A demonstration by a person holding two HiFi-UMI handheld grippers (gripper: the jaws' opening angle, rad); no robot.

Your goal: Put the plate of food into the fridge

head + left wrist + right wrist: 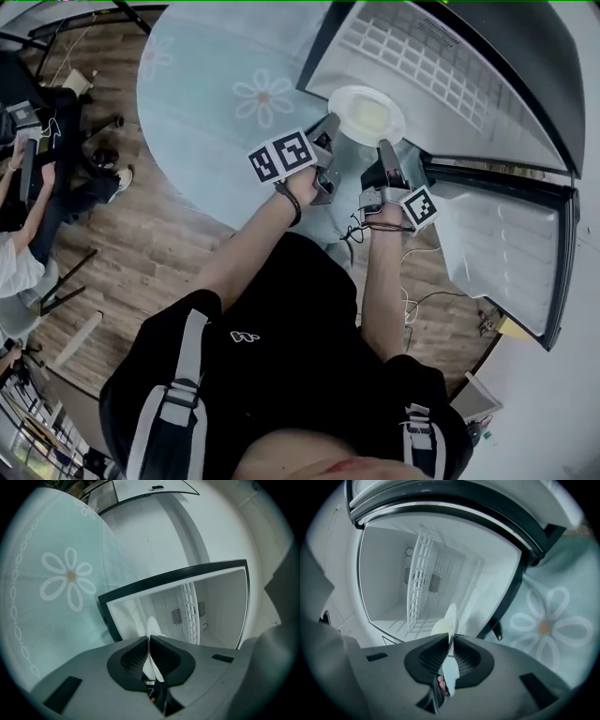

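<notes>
The white plate (342, 101) of pale yellow food (369, 116) is held between the left gripper (328, 129) and the right gripper (385, 150), each at the plate's near rim. It sits at the mouth of the open fridge (441, 66). Beneath lies a pale blue daisy rug (206, 84) on the wooden floor (141, 253).
</notes>
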